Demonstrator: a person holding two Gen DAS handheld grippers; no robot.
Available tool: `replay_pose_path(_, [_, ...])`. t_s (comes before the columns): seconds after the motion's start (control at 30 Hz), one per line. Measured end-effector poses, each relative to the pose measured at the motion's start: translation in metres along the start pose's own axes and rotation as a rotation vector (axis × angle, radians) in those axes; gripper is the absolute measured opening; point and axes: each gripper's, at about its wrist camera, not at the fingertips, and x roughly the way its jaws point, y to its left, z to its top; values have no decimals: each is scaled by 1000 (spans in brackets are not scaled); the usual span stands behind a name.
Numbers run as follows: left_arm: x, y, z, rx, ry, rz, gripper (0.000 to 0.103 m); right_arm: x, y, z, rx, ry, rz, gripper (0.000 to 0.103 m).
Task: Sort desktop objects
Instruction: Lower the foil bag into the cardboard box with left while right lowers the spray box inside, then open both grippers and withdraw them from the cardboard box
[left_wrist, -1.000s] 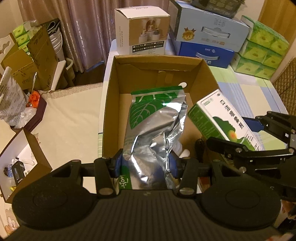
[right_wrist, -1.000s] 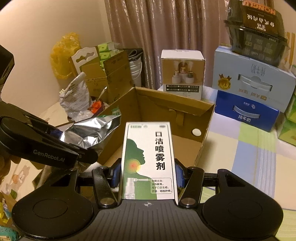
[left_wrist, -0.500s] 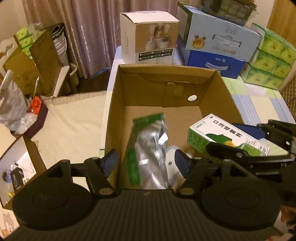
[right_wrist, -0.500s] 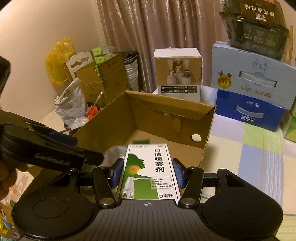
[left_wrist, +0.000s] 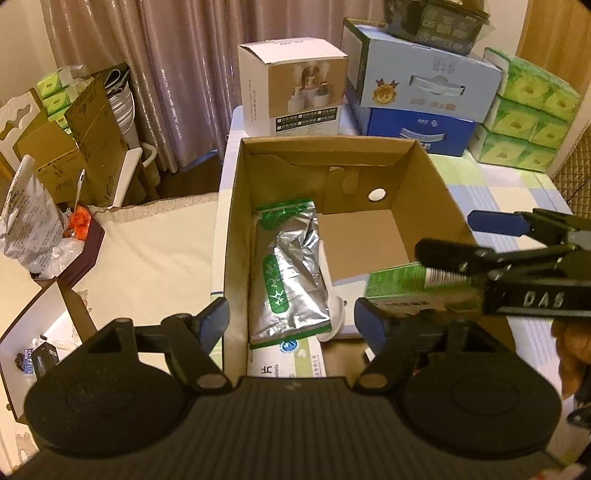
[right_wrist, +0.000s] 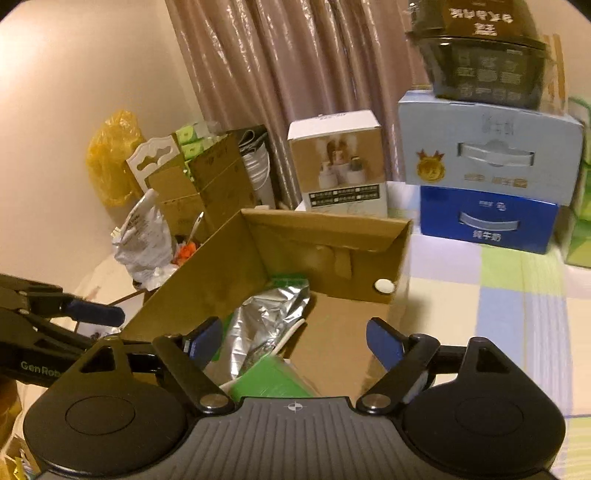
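An open cardboard box (left_wrist: 325, 142) (right_wrist: 325, 225) stands on the checked tablecloth. A silver and green foil pouch (left_wrist: 291, 280) (right_wrist: 266, 321) lies flat inside it, free of any finger. My left gripper (left_wrist: 291, 321) (right_wrist: 107, 328) hovers over the box's near end, its jaws opening with nothing between them. My right gripper (right_wrist: 293, 339) (left_wrist: 443, 232) reaches in from the right side, its jaws opening too. The green and white spray box (left_wrist: 406, 286) (right_wrist: 273, 380) is blurred and sits low under the right fingers, clear of both pads.
A white carton (left_wrist: 288, 360) lies under the pouch's near end. Behind the cardboard box stand a white product box (left_wrist: 291, 88), stacked blue cartons (left_wrist: 424, 85) and green tissue packs (left_wrist: 532, 110). Bags and boxes (left_wrist: 33, 218) crowd the floor at the left.
The left gripper let go of the foil pouch, which dropped flat into the box. The right gripper opened and the spray box slipped down out of its pads.
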Motion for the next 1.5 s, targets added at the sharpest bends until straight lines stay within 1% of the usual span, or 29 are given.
replay_pose_path(0.03, [-3,-1,-2,1,-4,0,71,-6,-2,0,4,-6,-5,83])
replay_pose_path(0.17, [-19,-8,-13,-7,-23,-16,79,-28,-8,0,16,-21,-20,87])
replay_pose_path(0.27, [-34,-13,-24,-18,-36,-22,82,-49,-12,-3,36,-34,-19,90])
replay_pose_path(0.37, [-51,-20,-36,-14,-48,-12,84,-73,-14,-9,50,-42,-19,93])
replay_pose_path(0.4, [-56,-22,-40,-12,-53,-8,86,-80,-15,-11,53,-44,-21,94])
replay_pose_path(0.53, [-77,-30,-57,-24,-74,-3,91,-107,-16,-25,48,-25,-34,98])
replay_pose_path(0.63, [-89,-36,-69,-36,-83,0,95,-117,-16,-31,25,-22,-71,98])
replay_pose_path(0.8, [-94,-41,-75,-33,-81,-4,97,-108,-22,-23,10,-27,-139,98])
replay_pose_path(1.0, [-80,-37,-70,-35,-77,-12,97,-67,-29,-10,-3,-4,-171,98])
replay_pose_path(1.1, [-71,-36,-70,-31,-66,-11,97,-47,-31,-11,-32,49,-174,98])
replay_pose_path(1.13, [-68,-36,-70,-30,-62,-10,97,-41,-30,-14,-55,88,-153,98])
replay_pose_path(1.17, [-65,-35,-71,-28,-58,-8,97,-39,-29,-18,-73,106,-119,98])
replay_pose_path(1.2, [-63,-35,-72,-26,-55,-5,98,-41,-26,-23,-96,108,-96,98])
replay_pose_path(1.27, [-58,-33,-74,-26,-47,-2,98,-46,-24,-33,-128,98,-117,98])
replay_pose_path(1.33, [-54,-30,-75,-40,-40,4,97,-48,-28,-38,-100,96,-111,98])
replay_pose_path(1.4, [-51,-27,-74,-55,-38,-2,98,-51,-31,-37,-64,60,-124,98])
replay_pose_path(1.5, [-45,-22,-67,-70,-44,-5,97,-50,-32,-25,-35,18,-145,98])
